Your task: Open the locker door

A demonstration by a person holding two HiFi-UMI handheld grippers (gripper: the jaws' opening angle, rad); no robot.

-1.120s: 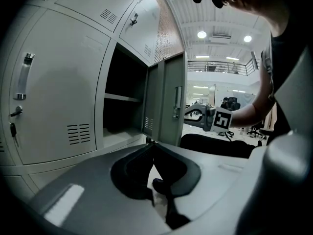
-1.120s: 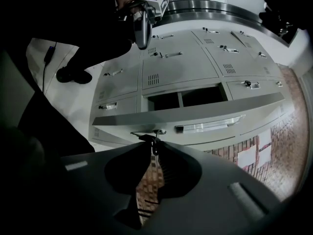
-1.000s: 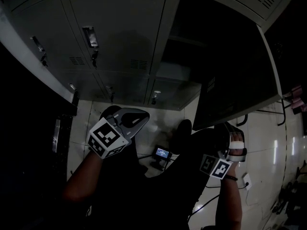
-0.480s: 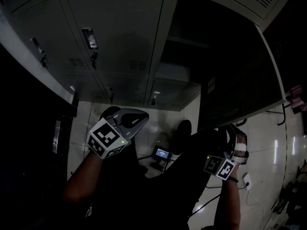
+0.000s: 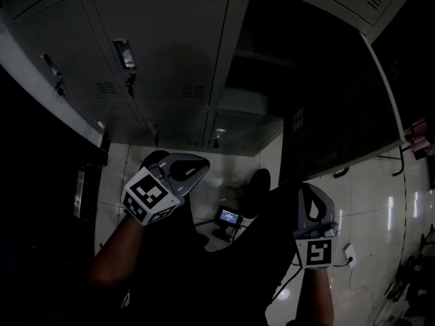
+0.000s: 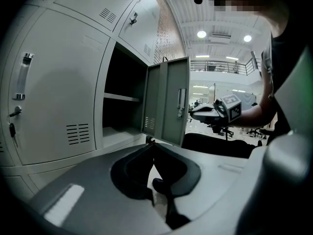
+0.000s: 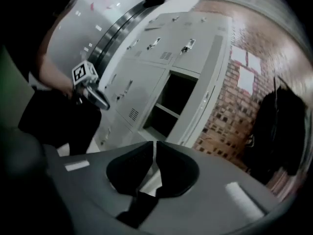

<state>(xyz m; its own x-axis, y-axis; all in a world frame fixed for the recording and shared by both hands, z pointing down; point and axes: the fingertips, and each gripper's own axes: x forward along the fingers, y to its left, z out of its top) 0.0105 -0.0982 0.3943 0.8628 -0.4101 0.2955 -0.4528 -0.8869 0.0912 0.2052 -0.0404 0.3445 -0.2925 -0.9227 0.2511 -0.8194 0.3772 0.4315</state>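
Backing my right gripper [image 5: 311, 197] away from the locker door [image 5: 340, 107], I'm closing its jaws on nothing, a thin gap still showing. That door is hanging wide open beside the compartment, so the job is looking done. My left gripper [image 5: 194, 168] is idling, jaws together, empty.

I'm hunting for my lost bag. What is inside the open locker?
The locker holds one shelf; nothing shows on it or on the bottom beneath. The back is too dark to check.
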